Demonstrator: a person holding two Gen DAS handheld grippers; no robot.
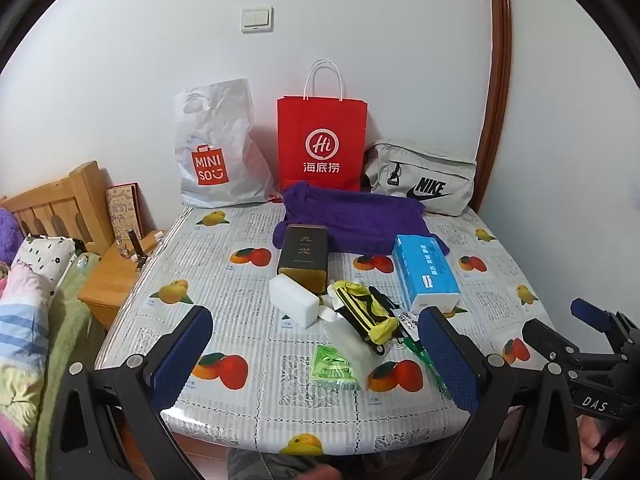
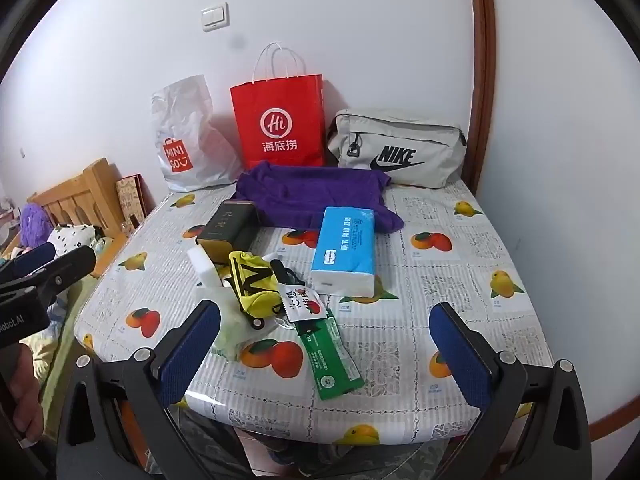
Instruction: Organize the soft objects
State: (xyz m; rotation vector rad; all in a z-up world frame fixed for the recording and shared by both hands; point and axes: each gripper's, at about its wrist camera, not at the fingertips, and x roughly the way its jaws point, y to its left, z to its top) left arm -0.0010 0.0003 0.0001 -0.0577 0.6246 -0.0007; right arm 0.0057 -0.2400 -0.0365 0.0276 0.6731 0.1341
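Both my tools wide open, empty: left tool [image 1: 316, 354], right tool [image 2: 324, 354], hovering off the worktop [image 2: 460, 280] near edge, probably picking targets. Yellow pouch [image 2: 256, 284] mid-worktop; purple towel [image 2: 312, 196] at far edge, before the bags.

Table [image 1: 248, 360] covered in a glossy fruit-print cloth. Along its far edge, against the wall: white Miniso bag [image 1: 218, 152], red paper bag [image 1: 322, 142], grey Nike pouch [image 1: 424, 180]. A purple towel [image 1: 356, 216] lies before them. Nearer: dark tin [image 1: 304, 256], white sponge block [image 1: 294, 300], blue tissue pack [image 1: 424, 272], yellow pouch [image 1: 366, 314], green sachet [image 2: 330, 360].
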